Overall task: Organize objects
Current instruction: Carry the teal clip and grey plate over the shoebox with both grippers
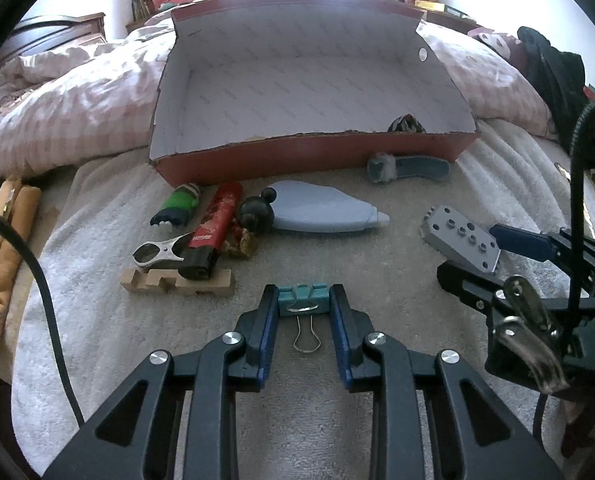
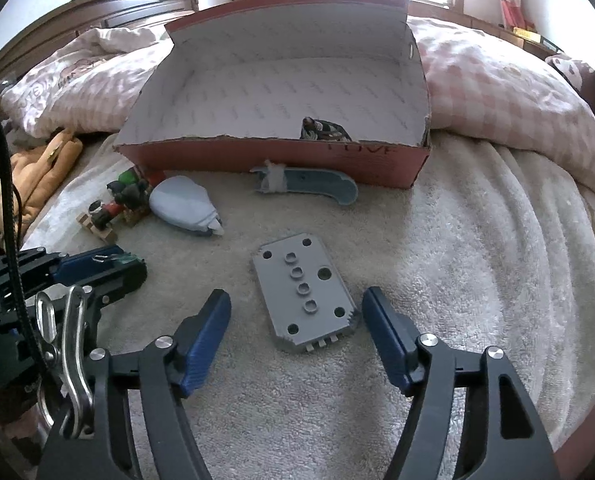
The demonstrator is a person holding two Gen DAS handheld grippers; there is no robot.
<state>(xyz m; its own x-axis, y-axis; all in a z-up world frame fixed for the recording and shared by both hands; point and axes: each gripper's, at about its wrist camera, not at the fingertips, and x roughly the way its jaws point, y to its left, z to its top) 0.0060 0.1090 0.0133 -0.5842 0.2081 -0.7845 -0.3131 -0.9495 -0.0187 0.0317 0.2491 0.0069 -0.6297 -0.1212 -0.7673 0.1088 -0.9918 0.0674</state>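
My left gripper [image 1: 303, 293] is shut on a teal binder clip [image 1: 303, 300], whose wire handle points back toward me just above the white towel. The clip's teal edge [image 2: 127, 257] also shows between the left fingers in the right wrist view. A grey plastic plate with holes and studs [image 2: 297, 268] lies flat on the towel. My right gripper [image 2: 295, 296] stands open astride the plate's near end, its blue pads [image 2: 207, 328] apart from it. A red cardboard box [image 1: 297, 156] with a white inside stands open behind, with one dark patterned object [image 2: 323, 128] in it.
Before the box lie a pale blue dispenser [image 1: 321, 210], a blue-grey cutter [image 1: 407, 168], a green figure [image 1: 179, 204], a red tube [image 1: 213, 232], a black mouse figure [image 1: 255, 212], a metal clip [image 1: 157, 250] and a notched wooden block [image 1: 177, 282]. A pink quilt [image 1: 77, 92] flanks the box.
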